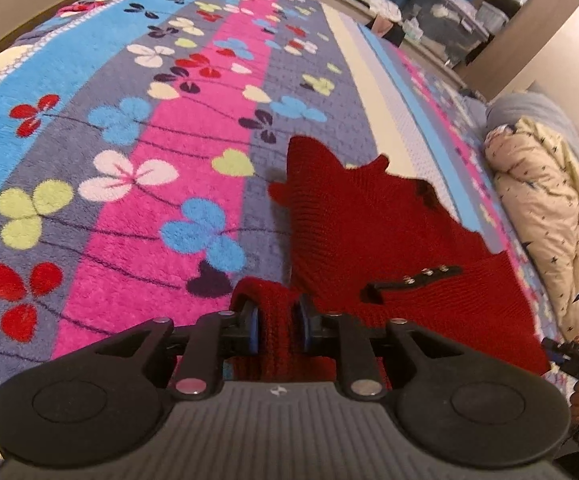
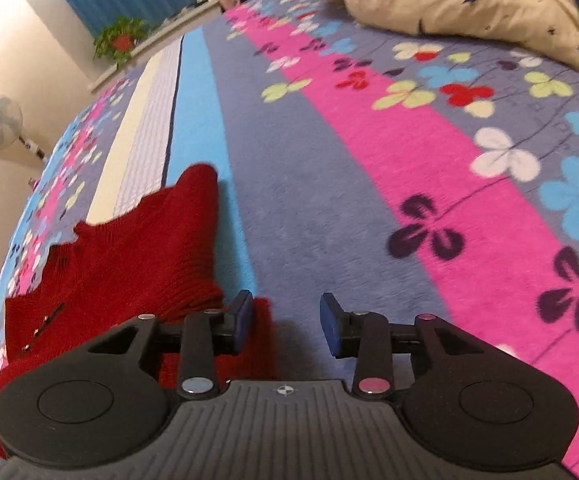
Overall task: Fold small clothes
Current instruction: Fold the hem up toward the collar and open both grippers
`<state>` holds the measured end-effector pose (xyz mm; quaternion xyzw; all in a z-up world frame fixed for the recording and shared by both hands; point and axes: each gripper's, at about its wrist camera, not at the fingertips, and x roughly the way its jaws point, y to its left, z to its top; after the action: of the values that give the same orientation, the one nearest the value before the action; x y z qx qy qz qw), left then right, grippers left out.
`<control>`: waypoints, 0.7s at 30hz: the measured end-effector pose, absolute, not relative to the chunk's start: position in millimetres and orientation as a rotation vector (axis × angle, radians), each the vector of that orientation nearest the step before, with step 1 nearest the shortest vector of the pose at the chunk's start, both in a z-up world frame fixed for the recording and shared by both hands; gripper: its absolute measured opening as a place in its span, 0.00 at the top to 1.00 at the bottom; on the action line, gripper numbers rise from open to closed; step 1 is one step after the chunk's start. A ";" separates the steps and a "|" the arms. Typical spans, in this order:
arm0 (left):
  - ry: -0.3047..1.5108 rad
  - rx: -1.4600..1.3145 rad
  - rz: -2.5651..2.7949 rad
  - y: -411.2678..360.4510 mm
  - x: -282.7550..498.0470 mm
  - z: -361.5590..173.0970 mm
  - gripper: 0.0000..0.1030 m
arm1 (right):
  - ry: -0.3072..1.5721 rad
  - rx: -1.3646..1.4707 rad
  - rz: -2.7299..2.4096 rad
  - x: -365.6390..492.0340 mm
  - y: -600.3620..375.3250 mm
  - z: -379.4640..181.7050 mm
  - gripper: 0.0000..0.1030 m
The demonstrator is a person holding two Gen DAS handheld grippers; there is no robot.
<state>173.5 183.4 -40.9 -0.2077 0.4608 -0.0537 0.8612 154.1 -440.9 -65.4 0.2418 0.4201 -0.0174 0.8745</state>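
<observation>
Floral bedspread (image 1: 137, 184) — red knit garment (image 1: 361, 232) spread.

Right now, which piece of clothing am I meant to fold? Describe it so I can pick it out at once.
Start from the bed's fleecy blanket of pink, blue and grey stripes with clover flowers. The dark red ribbed knit garment lies spread on it near the pale cream stripe, left of the bunched cream star-print quilt. It is the only plain red thing there, with a small black tab carrying three metal studs.
</observation>
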 end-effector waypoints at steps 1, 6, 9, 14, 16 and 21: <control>0.959 -0.446 -0.119 186.1 170.5 -38.8 0.77 | 0.861 0.505 -0.044 150.6 -445.0 -63.5 0.62; 0.911 -0.434 -0.048 207.0 152.0 -25.7 0.43 | 0.794 0.525 -0.062 130.4 -466.5 -55.9 0.62; 0.936 -0.464 -0.049 226.1 142.0 -26.9 0.43 | 0.785 0.515 -0.053 118.9 -477.7 -54.4 0.60; 1.006 -0.319 -0.105 220.4 129.3 -30.6 0.37 | 0.872 0.374 0.048 113.9 -466.6 -60.7 0.52; 1.037 -0.253 -0.147 210.2 127.0 -34.6 0.35 | 0.927 0.295 0.084 114.4 -454.6 -67.3 0.47; 1.045 -0.185 -0.204 189.5 129.1 -40.7 0.35 | 0.975 0.159 0.169 116.0 -422.4 -73.1 0.46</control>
<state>129.1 189.5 -40.7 -0.0881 0.4976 -0.0972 0.8574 116.0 -422.4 -73.1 0.0761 0.4675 0.0809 0.8770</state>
